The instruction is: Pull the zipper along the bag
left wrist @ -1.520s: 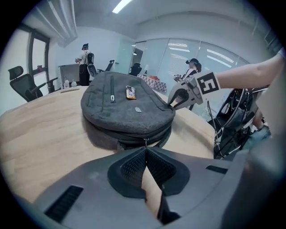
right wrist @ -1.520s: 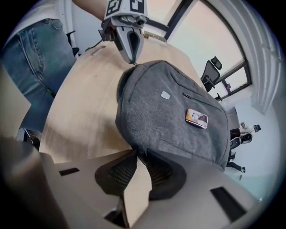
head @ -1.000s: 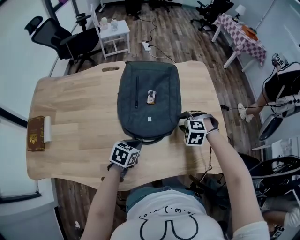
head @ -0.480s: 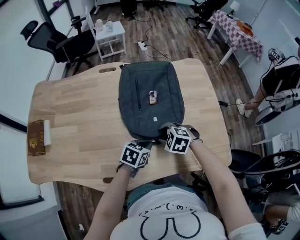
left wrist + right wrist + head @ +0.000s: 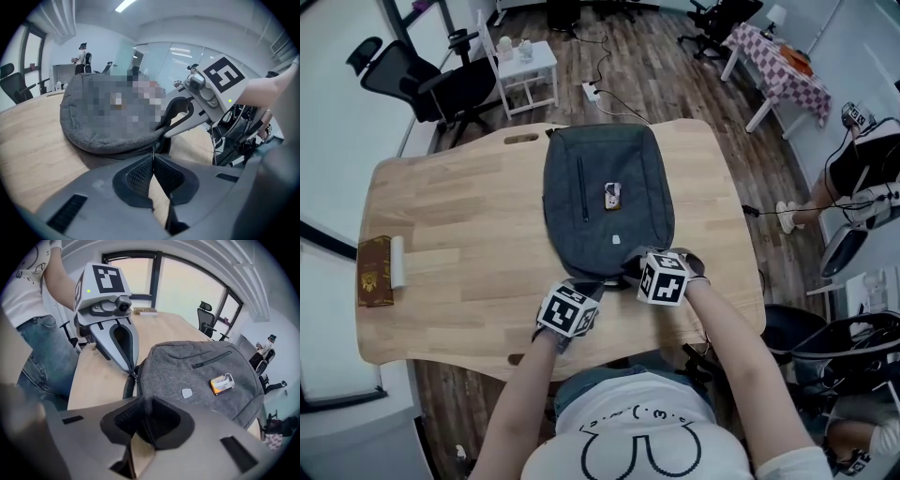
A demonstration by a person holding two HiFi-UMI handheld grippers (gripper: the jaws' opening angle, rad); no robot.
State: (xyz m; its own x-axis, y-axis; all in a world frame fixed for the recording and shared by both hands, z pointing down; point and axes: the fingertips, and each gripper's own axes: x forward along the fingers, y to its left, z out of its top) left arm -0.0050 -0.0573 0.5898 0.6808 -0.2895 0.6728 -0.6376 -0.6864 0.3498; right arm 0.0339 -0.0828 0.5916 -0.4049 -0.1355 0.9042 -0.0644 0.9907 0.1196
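Observation:
A dark grey backpack (image 5: pixel 609 202) lies flat on the wooden table (image 5: pixel 450 234). It also fills the right gripper view (image 5: pixel 201 371). My left gripper (image 5: pixel 592 284) is at the bag's near edge, shut on the small metal zipper pull (image 5: pixel 153 149), which shows at its tips (image 5: pixel 134 376) in the right gripper view. My right gripper (image 5: pixel 630 265) is just to the right of it. Its jaws have just been closing, and a dark fold of the bag's edge (image 5: pixel 146 420) sits pinched between the pads. The zipper track runs under the bag's rim, mostly hidden.
A small orange tag (image 5: pixel 612 195) lies on top of the bag. A brown wallet-like item (image 5: pixel 373 270) sits at the table's left end. The table's front edge (image 5: pixel 609 349) is right behind both grippers. Office chairs (image 5: pixel 441 80) and a white side table (image 5: pixel 525 64) stand beyond.
My right gripper swung left from the bag's right side to its near edge beside the left gripper, and its jaws closed on the fabric. The left gripper kept its hold and barely shifted.

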